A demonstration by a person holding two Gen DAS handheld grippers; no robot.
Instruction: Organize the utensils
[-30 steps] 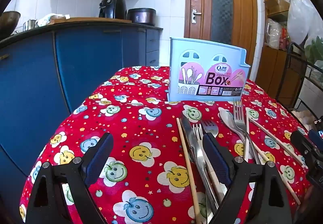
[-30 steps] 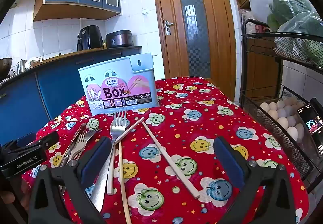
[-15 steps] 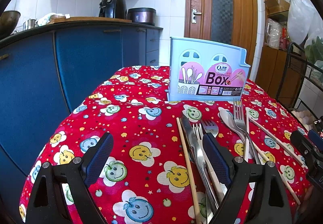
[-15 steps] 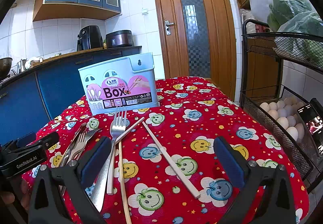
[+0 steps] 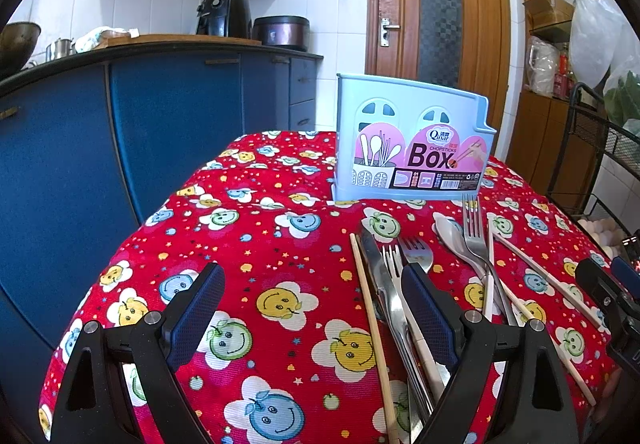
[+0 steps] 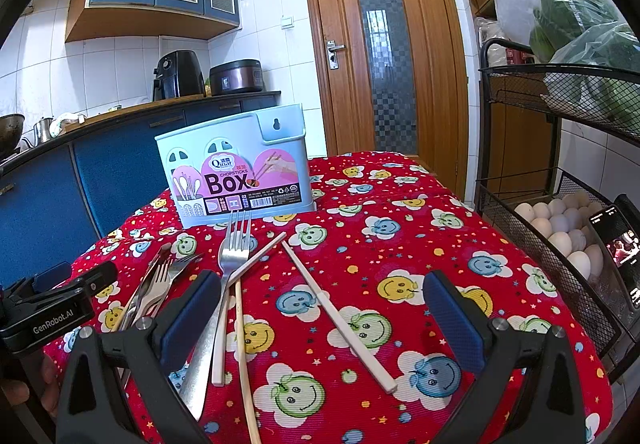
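Note:
A pale blue chopsticks box (image 5: 412,141) (image 6: 236,167) stands upright at the far side of the red smiley tablecloth (image 5: 280,244). Loose utensils lie in front of it: a knife (image 5: 380,276), forks (image 5: 474,232) (image 6: 234,248), a spoon (image 5: 452,234), wooden chopsticks (image 5: 370,320) and white chopsticks (image 6: 340,318). My left gripper (image 5: 314,304) hovers open near the front edge, left of the knife, with nothing between its fingers. My right gripper (image 6: 320,308) is open too, straddling a white chopstick without touching it.
Blue kitchen cabinets (image 5: 120,147) run along the left with an air fryer (image 5: 224,13) on the counter. A wire rack (image 6: 560,244) holding eggs (image 6: 560,224) and a phone (image 6: 620,244) stands close to the table's right edge. A wooden door (image 6: 384,55) is behind.

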